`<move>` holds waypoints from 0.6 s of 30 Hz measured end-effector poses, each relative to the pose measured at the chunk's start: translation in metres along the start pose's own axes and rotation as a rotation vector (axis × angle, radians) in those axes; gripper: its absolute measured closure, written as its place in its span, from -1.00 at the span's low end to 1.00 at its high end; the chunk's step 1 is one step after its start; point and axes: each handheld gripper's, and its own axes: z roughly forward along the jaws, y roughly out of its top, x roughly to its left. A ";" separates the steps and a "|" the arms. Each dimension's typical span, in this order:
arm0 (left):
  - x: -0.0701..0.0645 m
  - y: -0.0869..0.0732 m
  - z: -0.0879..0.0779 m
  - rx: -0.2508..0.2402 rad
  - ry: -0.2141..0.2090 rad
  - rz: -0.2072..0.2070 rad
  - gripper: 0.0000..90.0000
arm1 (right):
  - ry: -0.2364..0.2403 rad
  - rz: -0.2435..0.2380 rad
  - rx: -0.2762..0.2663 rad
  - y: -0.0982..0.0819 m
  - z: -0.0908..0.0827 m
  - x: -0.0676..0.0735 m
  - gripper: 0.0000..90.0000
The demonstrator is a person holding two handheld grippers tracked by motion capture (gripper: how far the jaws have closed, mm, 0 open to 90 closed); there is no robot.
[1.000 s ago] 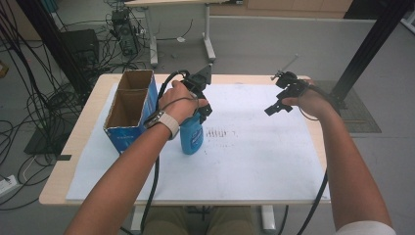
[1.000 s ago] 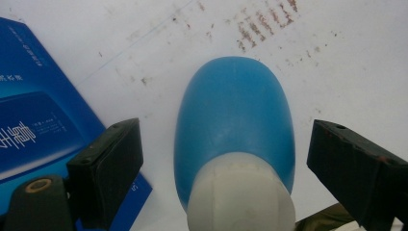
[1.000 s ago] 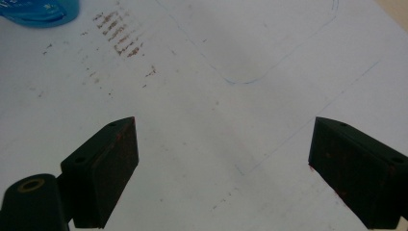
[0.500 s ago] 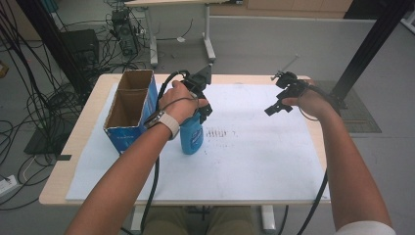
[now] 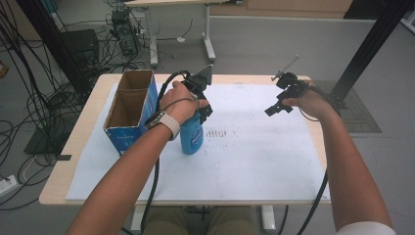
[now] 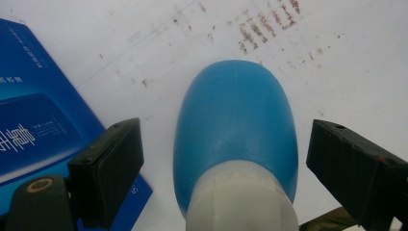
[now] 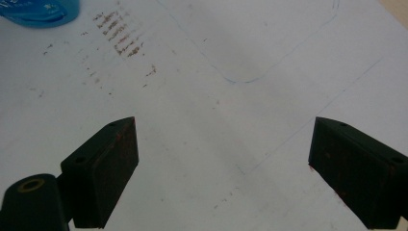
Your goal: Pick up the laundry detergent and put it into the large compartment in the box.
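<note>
The left gripper (image 6: 226,159) hangs right over a blue bottle (image 5: 191,135) with a white cap (image 6: 240,197). Its jaws are spread wide, one on each side, not touching the bottle. The bottle stands upright on the white sheet (image 5: 244,161) of the worktop (image 5: 58,191), just beside a blue cardboard box (image 5: 128,110) with an open top. If the jaws close off-centre, the bottle could tip, maybe against the box. Farther off, the right gripper (image 5: 279,105) is spread too and holds nothing above the bare sheet. Nothing seems to have moved from a second ago.
</note>
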 end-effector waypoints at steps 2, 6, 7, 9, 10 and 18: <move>-0.001 0.000 0.001 -0.002 0.003 -0.002 -0.70 | -0.001 0.000 0.000 0.000 0.000 0.000 -0.77; -0.002 0.000 0.002 -0.001 0.004 0.000 -0.70 | -0.001 -0.003 -0.001 0.000 0.000 0.001 -0.77; -0.002 0.001 0.002 0.003 0.005 0.006 -0.70 | 0.000 -0.002 -0.002 0.000 0.000 0.001 -0.77; -0.001 0.000 0.003 0.002 0.001 0.003 -0.70 | -0.001 -0.001 -0.001 0.000 0.000 0.001 -0.77; -0.001 0.000 0.004 0.003 0.002 0.002 -0.70 | -0.001 -0.001 0.000 0.000 0.000 0.001 -0.77; 0.000 0.001 0.010 0.008 0.007 0.000 -0.70 | -0.001 -0.006 0.000 0.000 0.000 0.001 -0.77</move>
